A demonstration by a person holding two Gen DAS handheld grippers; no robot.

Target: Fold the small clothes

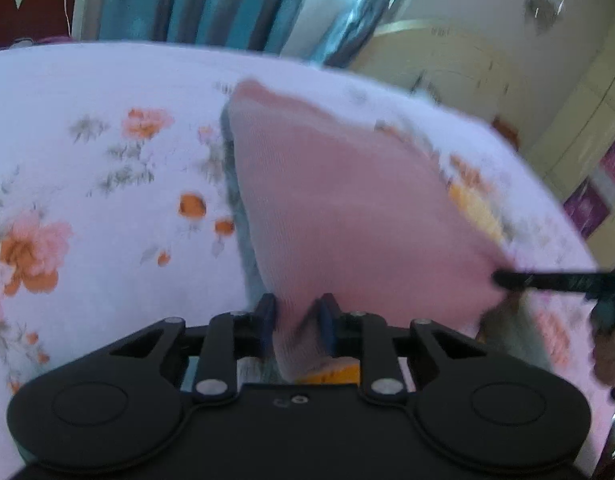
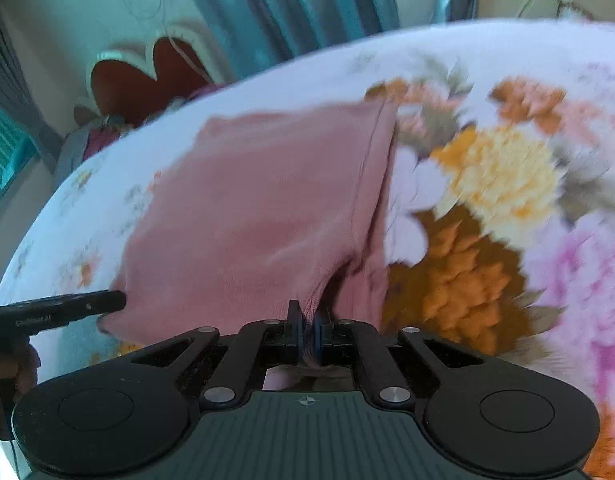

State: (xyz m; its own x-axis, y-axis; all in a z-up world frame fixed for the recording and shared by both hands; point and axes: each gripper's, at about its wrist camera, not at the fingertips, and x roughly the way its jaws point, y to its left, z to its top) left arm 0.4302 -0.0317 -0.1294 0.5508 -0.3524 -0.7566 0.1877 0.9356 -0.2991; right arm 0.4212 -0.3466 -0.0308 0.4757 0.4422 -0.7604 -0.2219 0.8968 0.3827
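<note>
Both in play: the left hand-held gripper (image 1: pixel 295 316) and the right hand-held gripper (image 2: pixel 306 330) each pinch a near corner of the pink garment (image 1: pixel 327 208) lying mid-bed (image 1: pixel 87 80); fold just starting, not laid over.

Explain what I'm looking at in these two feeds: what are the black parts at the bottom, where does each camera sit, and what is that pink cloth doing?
No robot arm is here: a person holds a pair of hand-held tongs in each hand, and a wide-angle camera on each looks forward along its two fingers. The black frame across the bottom of each picture is that tool's own body.

The left wrist view shows the left tongs closed on a near corner of the pink garment. The right wrist view shows the right tongs pinched shut on another near edge of the same garment. Each tool also appears in the other's view as a dark bar at the side.

The garment lies over a white floral bedsheet, its near edge lifted. Both pictures are blurred.
</note>
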